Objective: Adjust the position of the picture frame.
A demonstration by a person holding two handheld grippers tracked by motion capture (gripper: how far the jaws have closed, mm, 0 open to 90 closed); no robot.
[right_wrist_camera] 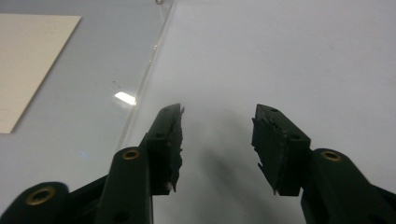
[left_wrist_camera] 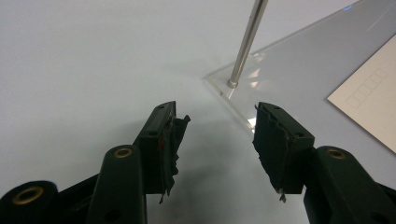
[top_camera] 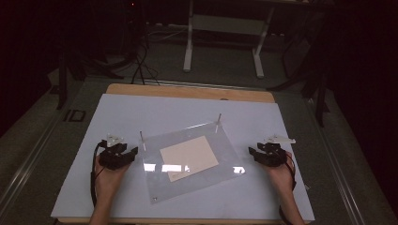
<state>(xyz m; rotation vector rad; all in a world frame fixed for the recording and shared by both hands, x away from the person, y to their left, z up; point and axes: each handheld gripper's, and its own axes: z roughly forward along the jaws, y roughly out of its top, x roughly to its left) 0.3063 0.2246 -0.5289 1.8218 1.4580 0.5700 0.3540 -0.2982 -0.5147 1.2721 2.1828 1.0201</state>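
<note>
At the left of the high view, the person's left hand [top_camera: 107, 176] comes up from the bottom edge and holds the left gripper [top_camera: 131, 153] low over the white tabletop sheet [top_camera: 117, 112], its black cable looping back along the wrist. In the left gripper view its two black jaws stand wide apart with nothing between them, their worn pads ragged at the edges, and they face the near corner of a clear acrylic plate [left_wrist_camera: 299, 60] that lies flat on the sheet just ahead of the tips, not touching them. A thin metal post [left_wrist_camera: 246, 42] rises upright from that corner of the plate; in the high view a second metal post [top_camera: 218, 121] stands at the plate's far right corner. On the middle of the plate lies a cream card [top_camera: 189, 157], set at a slant to the table edges; in the left gripper view a row of small printed boxes runs along one edge of it, with no writing in them that can be read. The room lights reflect as bright patches on the plate's near side. At the right, the person's right hand [top_camera: 280, 174] holds the right gripper [top_camera: 252, 153] just beside the plate's right edge. In the right gripper view its jaws are likewise spread apart and empty, hanging over bare white sheet, with the plate's clear edge and the card to their left. Beyond the sheet, a wooden table edge [top_camera: 187, 91] and a white desk frame [top_camera: 223, 35] on grey carpet stand in the dim background.
</note>
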